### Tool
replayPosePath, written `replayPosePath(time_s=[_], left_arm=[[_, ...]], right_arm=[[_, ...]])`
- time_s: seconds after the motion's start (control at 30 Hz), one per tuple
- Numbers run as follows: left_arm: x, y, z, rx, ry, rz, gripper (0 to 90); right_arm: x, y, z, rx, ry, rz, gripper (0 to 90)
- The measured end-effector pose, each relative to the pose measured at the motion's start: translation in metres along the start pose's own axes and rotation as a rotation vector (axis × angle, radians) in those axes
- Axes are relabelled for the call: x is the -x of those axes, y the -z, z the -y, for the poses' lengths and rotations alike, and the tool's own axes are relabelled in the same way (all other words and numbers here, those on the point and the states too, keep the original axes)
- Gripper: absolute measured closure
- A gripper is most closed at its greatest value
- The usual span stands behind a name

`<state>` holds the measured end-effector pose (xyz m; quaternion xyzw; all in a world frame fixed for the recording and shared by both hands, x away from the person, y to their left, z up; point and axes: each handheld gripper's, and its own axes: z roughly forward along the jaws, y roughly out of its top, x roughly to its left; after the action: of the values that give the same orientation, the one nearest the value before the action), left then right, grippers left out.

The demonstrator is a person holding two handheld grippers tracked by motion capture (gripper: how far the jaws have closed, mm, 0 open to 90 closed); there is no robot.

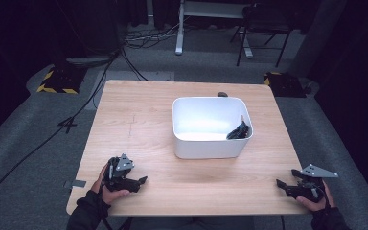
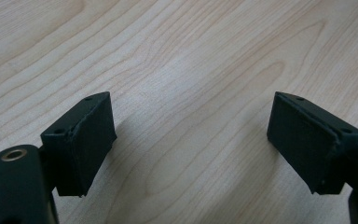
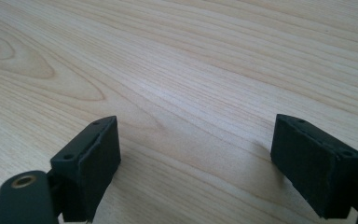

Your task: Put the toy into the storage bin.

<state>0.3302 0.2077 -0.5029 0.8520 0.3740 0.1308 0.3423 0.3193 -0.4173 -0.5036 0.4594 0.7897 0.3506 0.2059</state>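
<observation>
A white rectangular bin (image 1: 211, 146) stands on the wooden table (image 1: 139, 124), right of centre. A dark object (image 1: 239, 131) lies in its near right corner. My left gripper (image 1: 141, 181) rests near the table's front left corner, held in a hand, jaws wide apart. In the left gripper view its gripper (image 2: 191, 140) is open over bare wood, with black pads (image 2: 91, 140) empty. My right gripper (image 1: 280, 184) sits at the front right edge, also open. In the right gripper view that gripper (image 3: 196, 163) has nothing between its pads (image 3: 314, 168).
A small dark thing (image 1: 222, 94) lies at the table's far edge behind the bin. Cables (image 1: 76, 115) run across the grey floor at left. Yellow-black striped blocks (image 1: 57, 81) and a chair (image 1: 263, 28) stand beyond the table.
</observation>
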Motion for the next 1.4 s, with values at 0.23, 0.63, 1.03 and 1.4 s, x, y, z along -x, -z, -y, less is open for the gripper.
replayPosePath(time_s=[0.23, 0.63, 1.03, 1.4], left_arm=[[-0.0002, 0.0002, 0.0, 0.0, -0.01, -0.002, 15.4], [-0.0001, 0.0002, 0.0, 0.0, -0.006, -0.002, 15.5], [0.0, 0.0001, 0.0, 0.0, -0.002, -0.002, 15.4], [0.0001, 0.0, 0.0001, 0.0, 0.002, -0.001, 15.4]], right_arm=[[-0.0009, -0.0001, -0.0002, -0.001, -0.007, 0.006, 15.9], [-0.0013, -0.0002, -0.0006, -0.002, -0.014, 0.012, 16.3], [-0.0013, -0.0005, -0.0008, -0.001, -0.018, 0.011, 16.3], [-0.0008, -0.0008, -0.0009, 0.0, -0.012, 0.012, 16.4]])
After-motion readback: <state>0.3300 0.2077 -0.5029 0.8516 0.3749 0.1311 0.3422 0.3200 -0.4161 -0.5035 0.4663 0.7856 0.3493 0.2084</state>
